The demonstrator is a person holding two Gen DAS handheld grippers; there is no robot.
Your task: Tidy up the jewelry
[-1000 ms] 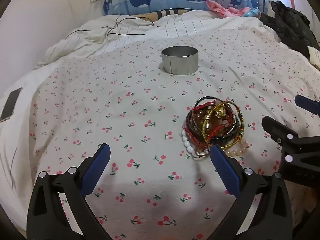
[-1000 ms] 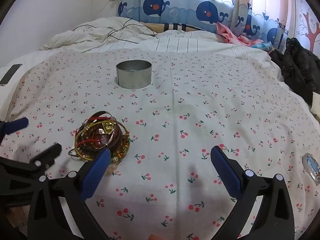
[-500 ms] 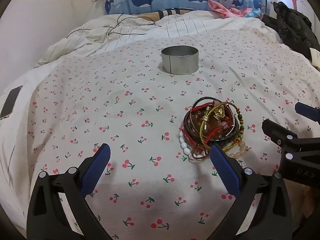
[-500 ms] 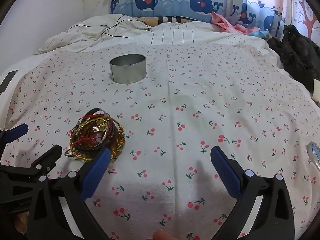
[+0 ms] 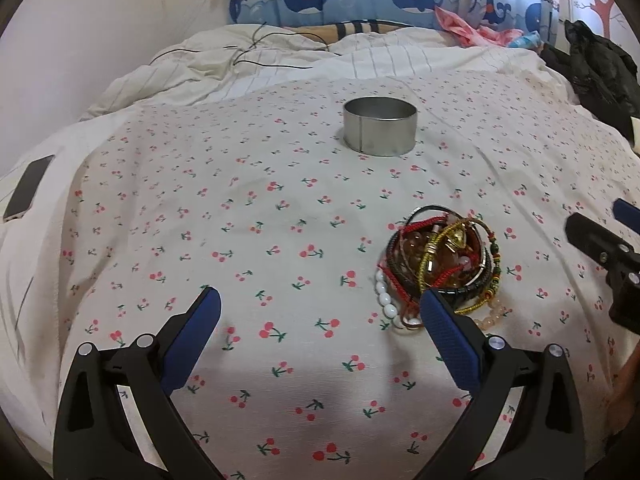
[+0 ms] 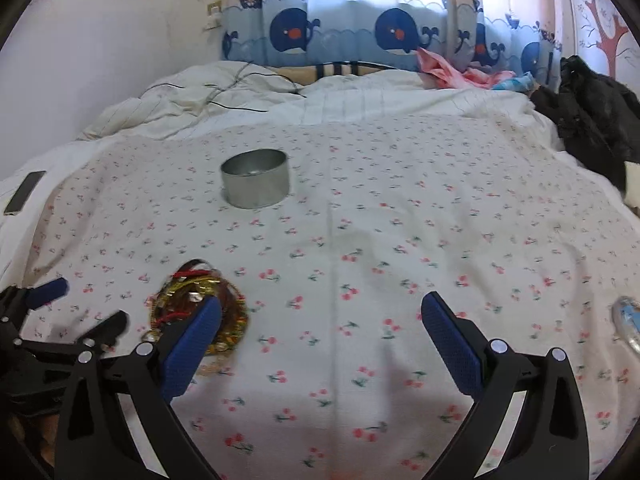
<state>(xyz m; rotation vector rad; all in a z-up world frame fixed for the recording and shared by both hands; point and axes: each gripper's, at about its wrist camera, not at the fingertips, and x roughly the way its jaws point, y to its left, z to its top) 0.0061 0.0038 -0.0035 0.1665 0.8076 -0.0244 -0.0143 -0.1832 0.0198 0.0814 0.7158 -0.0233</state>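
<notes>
A tangled pile of bracelets (image 5: 438, 264), red cord, gold, black, white and amber beads, lies on the cherry-print sheet (image 5: 248, 240). A round metal tin (image 5: 379, 126) stands open farther back. My left gripper (image 5: 320, 316) is open and empty, its right finger just in front of the pile. My right gripper (image 6: 320, 324) is open and empty; the pile (image 6: 200, 308) sits behind its left finger, and the tin (image 6: 255, 178) stands beyond. Each gripper shows at the edge of the other's view.
A phone (image 5: 28, 186) lies at the left edge of the bed. A rumpled white duvet (image 5: 280, 60) with a black cable lies at the back. Black clothing (image 5: 596, 72) is piled at the right. A small shiny object (image 6: 628, 320) lies at far right.
Both grippers have tilted up and pulled back a little. The pile and tin now sit lower in each view. Both stay open.
</notes>
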